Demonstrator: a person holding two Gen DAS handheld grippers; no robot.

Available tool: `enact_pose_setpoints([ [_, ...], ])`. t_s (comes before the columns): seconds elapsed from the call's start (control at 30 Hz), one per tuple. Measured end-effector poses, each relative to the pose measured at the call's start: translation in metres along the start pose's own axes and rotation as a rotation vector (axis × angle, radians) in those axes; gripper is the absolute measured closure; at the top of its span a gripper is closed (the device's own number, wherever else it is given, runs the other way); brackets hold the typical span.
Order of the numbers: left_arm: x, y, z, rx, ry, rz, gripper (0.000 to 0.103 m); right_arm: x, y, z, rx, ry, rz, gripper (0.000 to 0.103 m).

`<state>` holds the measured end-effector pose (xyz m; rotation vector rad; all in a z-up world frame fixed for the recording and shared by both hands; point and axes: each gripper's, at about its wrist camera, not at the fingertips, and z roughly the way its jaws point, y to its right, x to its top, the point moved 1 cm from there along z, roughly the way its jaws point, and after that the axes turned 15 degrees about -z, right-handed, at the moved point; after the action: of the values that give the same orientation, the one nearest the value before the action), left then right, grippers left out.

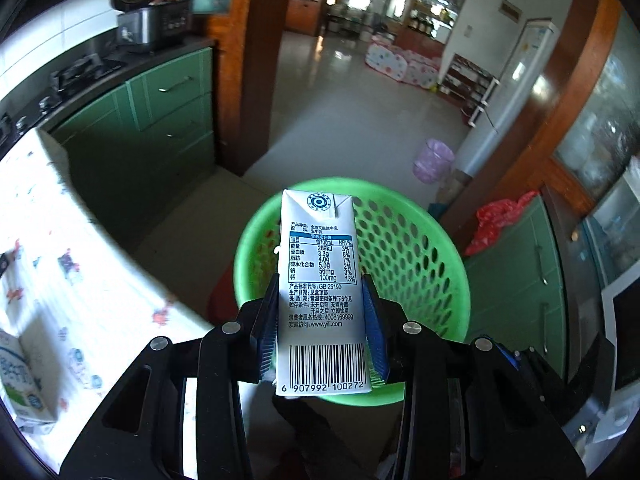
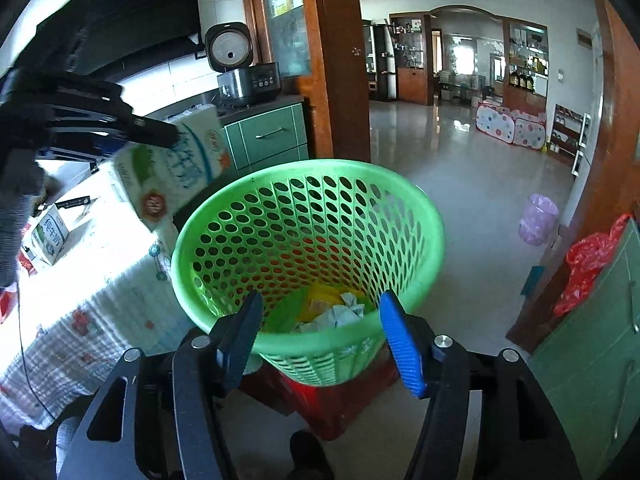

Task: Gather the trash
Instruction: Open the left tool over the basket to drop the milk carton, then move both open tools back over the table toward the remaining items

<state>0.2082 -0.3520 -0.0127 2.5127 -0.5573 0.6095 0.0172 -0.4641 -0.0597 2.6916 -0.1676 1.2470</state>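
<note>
My left gripper (image 1: 320, 280) is shut on a white milk carton (image 1: 320, 272) and holds it upright over the near rim of the green perforated trash basket (image 1: 424, 248). In the right wrist view the basket (image 2: 308, 216) stands on a red stool (image 2: 332, 400) and holds crumpled paper (image 2: 340, 314) and a yellow wrapper (image 2: 320, 300). My right gripper (image 2: 320, 308) is open and empty just in front of the basket's near rim. The left gripper (image 2: 152, 130) with its carton shows at the upper left, above the table.
A table with a patterned white cloth (image 2: 92, 292) stands left of the basket, with another milk carton (image 2: 50, 236) on it, also seen in the left wrist view (image 1: 22, 372). Green cabinets (image 1: 168, 120) lie behind and to the right (image 2: 592, 340). A pink bin (image 2: 538, 218) stands on the floor.
</note>
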Motion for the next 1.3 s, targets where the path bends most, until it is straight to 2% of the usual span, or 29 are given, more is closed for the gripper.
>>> enact_pose_setpoints([
  [0.33,-0.014,0.027,0.052,-0.027,-0.103,0.051,0.064,-0.012,0.009,0.003,0.008,-0.008,0.027,0.042],
  [0.4,-0.016,0.027,0.056,-0.029,-0.111,0.053,0.056,-0.011,0.008,0.004,0.017,-0.008,0.034,0.042],
  [0.43,-0.017,0.027,0.057,-0.027,-0.109,0.053,0.045,-0.011,0.008,0.004,0.019,-0.009,0.036,0.042],
  [0.47,-0.018,0.027,0.056,-0.026,-0.101,0.054,0.041,-0.011,0.008,0.004,0.021,-0.008,0.036,0.042],
  [0.6,-0.020,0.025,0.049,-0.035,-0.086,0.061,0.038,-0.011,0.005,0.002,0.029,0.002,0.028,0.042],
  [0.73,-0.024,0.014,0.024,-0.045,-0.051,0.039,0.038,-0.008,-0.001,-0.003,0.039,0.011,0.021,0.041],
  [0.87,-0.031,-0.001,-0.008,-0.021,0.003,0.023,0.038,-0.004,-0.013,-0.011,0.063,0.025,0.007,0.040],
  [1.1,-0.053,-0.044,-0.069,0.077,0.102,-0.052,0.038,0.013,-0.051,-0.022,0.122,0.045,-0.065,0.039],
  [1.3,-0.076,-0.091,-0.109,0.178,0.157,-0.139,0.038,0.031,-0.091,-0.023,0.226,0.047,-0.120,0.038],
])
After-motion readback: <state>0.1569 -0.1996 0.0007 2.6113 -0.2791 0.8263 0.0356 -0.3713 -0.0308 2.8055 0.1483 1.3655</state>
